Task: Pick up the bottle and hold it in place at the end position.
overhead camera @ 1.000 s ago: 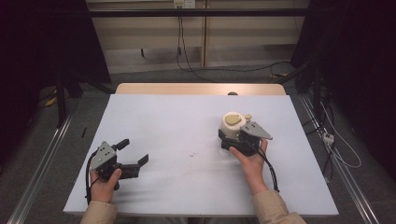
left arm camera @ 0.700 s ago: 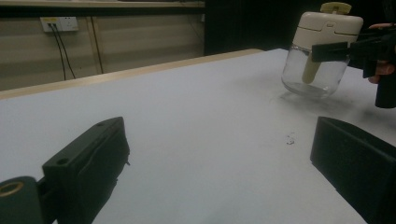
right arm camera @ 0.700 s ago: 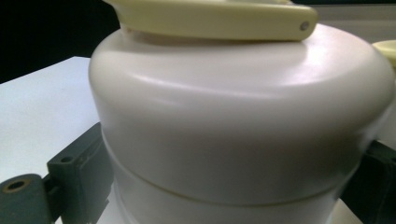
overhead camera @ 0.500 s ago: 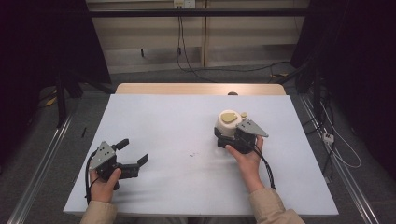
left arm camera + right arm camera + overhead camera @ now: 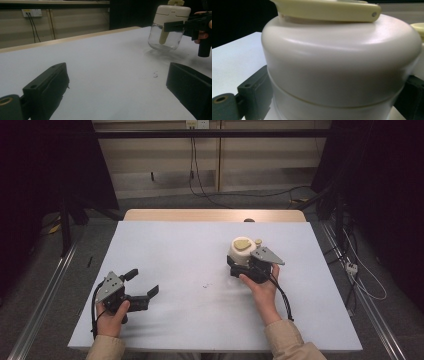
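Observation:
A clear glass jar (image 5: 241, 251) with a cream lid and a yellowish flip tab sits right of the table's middle. My right gripper (image 5: 239, 262) is shut on it, one jaw on each side just under the lid (image 5: 342, 65). In the left gripper view the jar (image 5: 168, 27) looks tilted and slightly off the white tabletop (image 5: 200, 245), with a shadow beneath it. A pale stick shows inside the glass. My left gripper (image 5: 142, 282) rests near the front left, open, with only bare tabletop between its jaws (image 5: 117, 85).
A few dark specks (image 5: 206, 285) mark the tabletop between the two grippers. The far edge of the table is a wooden strip (image 5: 215, 215) with a small dark object (image 5: 248, 220) on it. Cables lie on the floor beyond and to the right.
The right gripper has carried the jar slightly to the left. The left gripper has stayed where it was, still open.

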A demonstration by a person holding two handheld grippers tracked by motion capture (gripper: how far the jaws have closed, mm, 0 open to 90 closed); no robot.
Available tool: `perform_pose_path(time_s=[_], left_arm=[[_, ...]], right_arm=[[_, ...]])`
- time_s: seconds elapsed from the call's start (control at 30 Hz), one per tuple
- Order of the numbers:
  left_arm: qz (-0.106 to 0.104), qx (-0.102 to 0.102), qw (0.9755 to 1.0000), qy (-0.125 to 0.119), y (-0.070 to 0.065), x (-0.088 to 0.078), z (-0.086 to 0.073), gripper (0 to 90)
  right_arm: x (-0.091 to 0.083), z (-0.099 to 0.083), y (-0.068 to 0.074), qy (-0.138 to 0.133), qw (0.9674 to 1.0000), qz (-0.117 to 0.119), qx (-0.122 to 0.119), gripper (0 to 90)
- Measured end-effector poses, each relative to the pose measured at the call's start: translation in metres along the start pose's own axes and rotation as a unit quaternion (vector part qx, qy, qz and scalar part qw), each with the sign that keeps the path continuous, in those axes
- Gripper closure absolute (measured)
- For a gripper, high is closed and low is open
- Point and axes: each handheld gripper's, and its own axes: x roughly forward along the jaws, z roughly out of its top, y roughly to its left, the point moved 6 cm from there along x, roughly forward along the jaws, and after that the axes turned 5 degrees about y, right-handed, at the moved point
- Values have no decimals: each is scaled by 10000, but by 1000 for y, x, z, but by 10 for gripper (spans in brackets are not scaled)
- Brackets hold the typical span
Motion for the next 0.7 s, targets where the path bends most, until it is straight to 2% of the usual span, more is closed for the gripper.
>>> perform_pose_path(time_s=[0.2,0.7], left_arm=[[-8,3,10000,7,0,0,0,38],[-18,10,10000,24,0,0,-1,38]], right_arm=[[5,1,5,12,10000,54,-57,57],[15,3,9,33,10000,83,-8,57]])
